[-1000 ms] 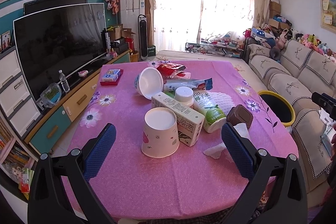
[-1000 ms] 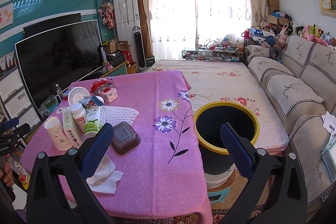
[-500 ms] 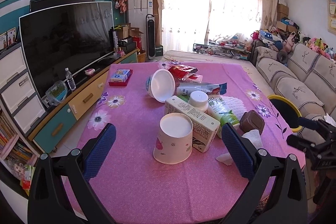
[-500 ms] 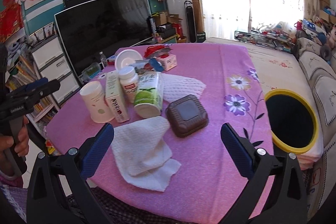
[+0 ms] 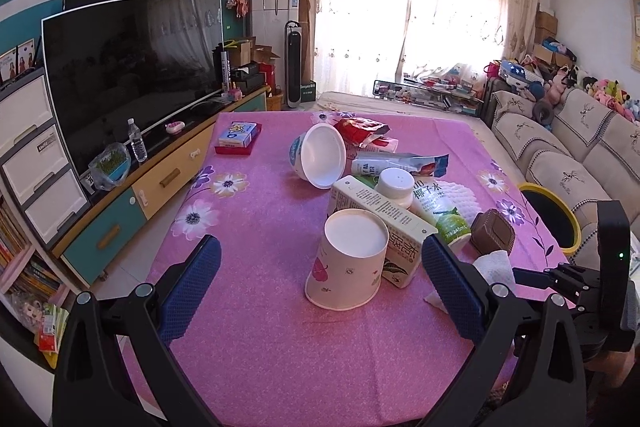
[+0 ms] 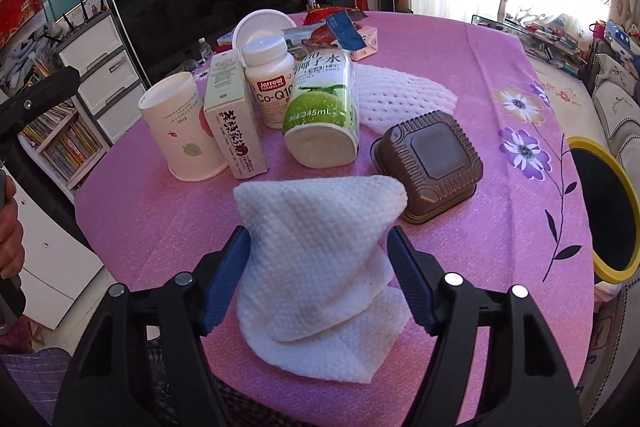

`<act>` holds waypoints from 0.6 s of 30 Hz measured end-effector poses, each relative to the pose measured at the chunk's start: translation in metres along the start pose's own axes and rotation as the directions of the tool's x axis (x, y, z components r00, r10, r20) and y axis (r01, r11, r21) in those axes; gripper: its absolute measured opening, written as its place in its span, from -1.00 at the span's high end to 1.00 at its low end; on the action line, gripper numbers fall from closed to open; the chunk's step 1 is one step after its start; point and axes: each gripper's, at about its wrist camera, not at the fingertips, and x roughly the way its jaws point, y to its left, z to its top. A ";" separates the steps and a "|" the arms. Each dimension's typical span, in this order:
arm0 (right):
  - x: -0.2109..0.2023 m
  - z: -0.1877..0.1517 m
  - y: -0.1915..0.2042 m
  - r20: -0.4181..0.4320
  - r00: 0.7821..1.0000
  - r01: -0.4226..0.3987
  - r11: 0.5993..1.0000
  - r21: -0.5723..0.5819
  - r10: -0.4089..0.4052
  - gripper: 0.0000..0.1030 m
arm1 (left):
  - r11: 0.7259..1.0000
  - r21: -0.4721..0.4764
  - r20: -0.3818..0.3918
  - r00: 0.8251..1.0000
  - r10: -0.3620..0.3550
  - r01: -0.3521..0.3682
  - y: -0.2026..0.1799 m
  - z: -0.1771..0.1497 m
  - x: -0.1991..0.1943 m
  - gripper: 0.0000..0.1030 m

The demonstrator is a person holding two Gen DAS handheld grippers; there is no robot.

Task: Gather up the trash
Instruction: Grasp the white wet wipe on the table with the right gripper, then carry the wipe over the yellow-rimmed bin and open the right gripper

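Both tongs are over the pink table. We see the right gripper low over the crumpled white paper towel, and its jaws have just been closing, with the towel between them. The left blue pad seems to touch the towel's edge, but we see a gap at the right pad, so we cannot yet call it a firm grip; the fisheye bends the view here. The left gripper hangs with its jaws wide apart and holds nothing; the upturned paper cup stands just ahead of it.

We judge that the step in hand is picking up the towel, the nearest piece of trash. The yellow-rimmed bin stands beside the table on the right, well apart from the towel. Beyond the towel lie the brown plastic box, the green drink carton, the supplement bottle and the tea carton.

The next move asks for a full pinch on the soft folds, then a lift clear of the brown plastic box, and a carry to the right over the bin's mouth.
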 end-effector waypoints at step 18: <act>-0.054 0.015 -0.028 0.143 0.990 -0.009 0.998 0.064 0.000 0.84 | 0.999 0.031 -0.003 0.999 -0.033 0.033 -0.013 -0.002 0.002 -0.92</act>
